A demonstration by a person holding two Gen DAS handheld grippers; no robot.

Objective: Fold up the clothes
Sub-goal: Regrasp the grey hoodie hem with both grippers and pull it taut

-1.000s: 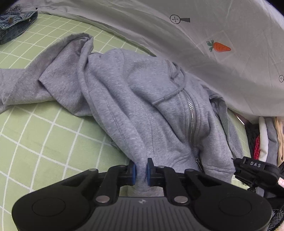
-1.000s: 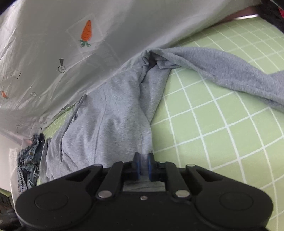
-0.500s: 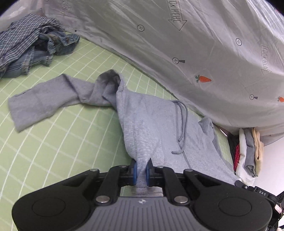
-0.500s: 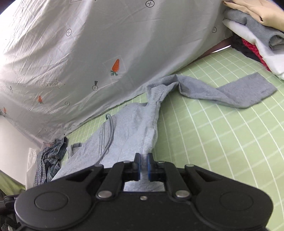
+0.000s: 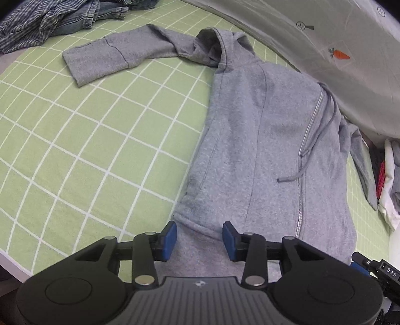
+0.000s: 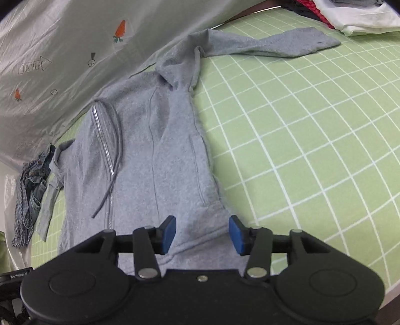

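Left wrist view: grey hoodie (image 5: 262, 140) laid flat for folding; hem released, both hand-held grippers (image 5: 199, 237) (image 6: 202, 235) just opened, fabric lying loose between their jaws.

1. Bed cover (image 5: 82, 140), light green with a white grid pattern; lies flat and fills most of both views.
2. Grey sheet (image 6: 62, 50), creased, along the far edge of the bed cover; printed with orange carrots, small circled crosses and an arrow-shaped "LOOK HERE" label.
3. Pile of loose clothes (image 5: 50, 17), checked blue fabric with denim, crumpled at one far corner of the bed cover; also visible in the right wrist view (image 6: 30, 195).
4. Stack of folded clothes (image 6: 355, 15), white, grey and red layers, at the opposite end; edge-on in the left wrist view (image 5: 387, 185).
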